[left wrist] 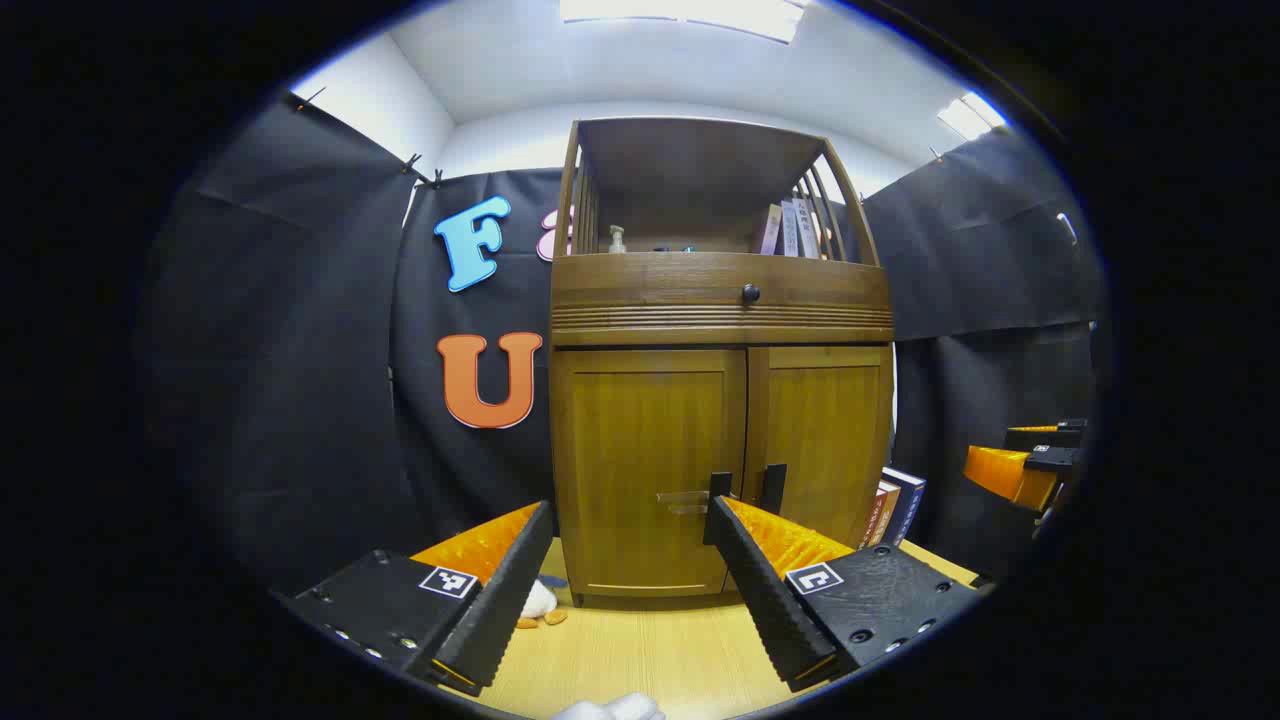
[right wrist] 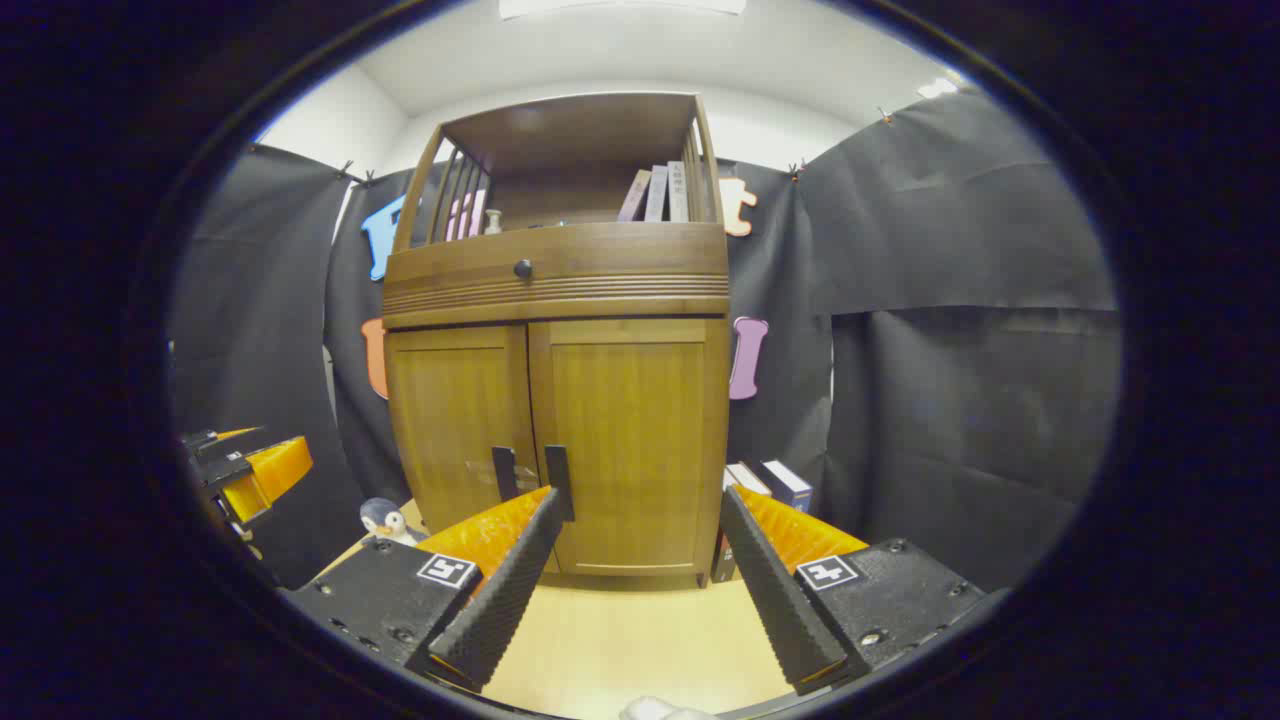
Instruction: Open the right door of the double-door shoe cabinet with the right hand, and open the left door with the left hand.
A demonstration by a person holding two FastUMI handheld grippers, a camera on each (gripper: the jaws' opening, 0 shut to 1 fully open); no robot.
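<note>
The wooden shoe cabinet [left wrist: 720, 300] stands on a table with both doors closed. In the left gripper view, the left door [left wrist: 640, 440] is straight ahead, with its dark handle [left wrist: 718, 487] beside the right door's handle [left wrist: 773, 487]. My left gripper [left wrist: 630, 515] is open a short way in front of the left door and holds nothing. In the right gripper view, the right door [right wrist: 630, 420] faces me with its handle [right wrist: 558, 480] near its left edge. My right gripper [right wrist: 640, 500] is open and empty, short of that door. Each view also shows the other gripper [left wrist: 1030, 465] [right wrist: 245, 470] off to the side.
Books [left wrist: 895, 505] [right wrist: 770, 485] lean against the cabinet's right side. A penguin toy [right wrist: 382, 520] sits by its left front corner. Above the doors is a drawer with a round knob [left wrist: 750, 293] and a shelf with books and a bottle. The light wooden tabletop [left wrist: 640, 650] lies below.
</note>
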